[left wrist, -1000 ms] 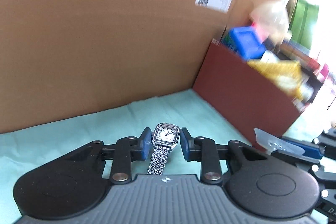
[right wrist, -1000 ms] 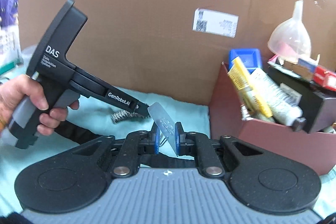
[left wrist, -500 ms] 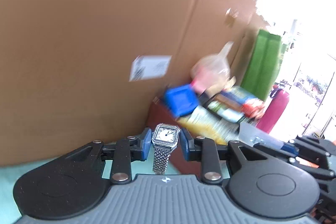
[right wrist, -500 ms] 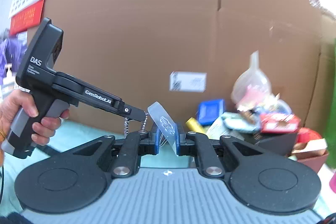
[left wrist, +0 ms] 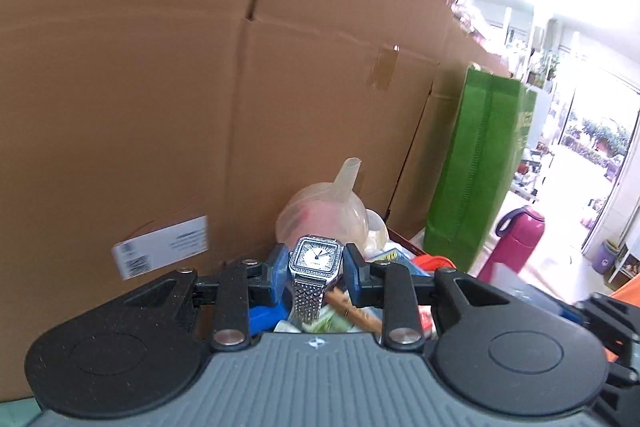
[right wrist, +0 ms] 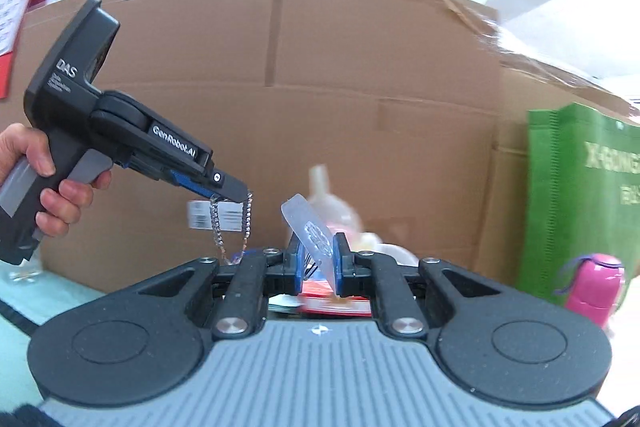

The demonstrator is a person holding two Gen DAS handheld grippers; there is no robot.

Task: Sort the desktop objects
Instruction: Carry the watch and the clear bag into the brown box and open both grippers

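Note:
My left gripper [left wrist: 317,269] is shut on a silver square-faced wristwatch [left wrist: 316,260], its blue pads on both sides of the case. The mesh band hangs below. In the right wrist view that gripper [right wrist: 234,191] appears at the left, held by a hand [right wrist: 38,163], with the watch band [right wrist: 230,225] dangling in a loop. My right gripper [right wrist: 316,259] is shut on a thin clear plastic piece [right wrist: 308,227] that sticks up slanted to the left. Both grippers are held in the air above a box crammed with items [left wrist: 352,311].
A large cardboard box [left wrist: 200,87] fills the background. A translucent funnel [left wrist: 332,207] pokes up from the box's clutter. A green fabric bag [right wrist: 584,199] and a pink bottle [right wrist: 596,281] stand to the right. Teal cloth [right wrist: 24,307] covers the table at lower left.
Both grippers have risen and swung right, away from the teal cloth toward the cluttered box. The watch and the clear plastic piece stay gripped; the green bag and pink bottle came into view.

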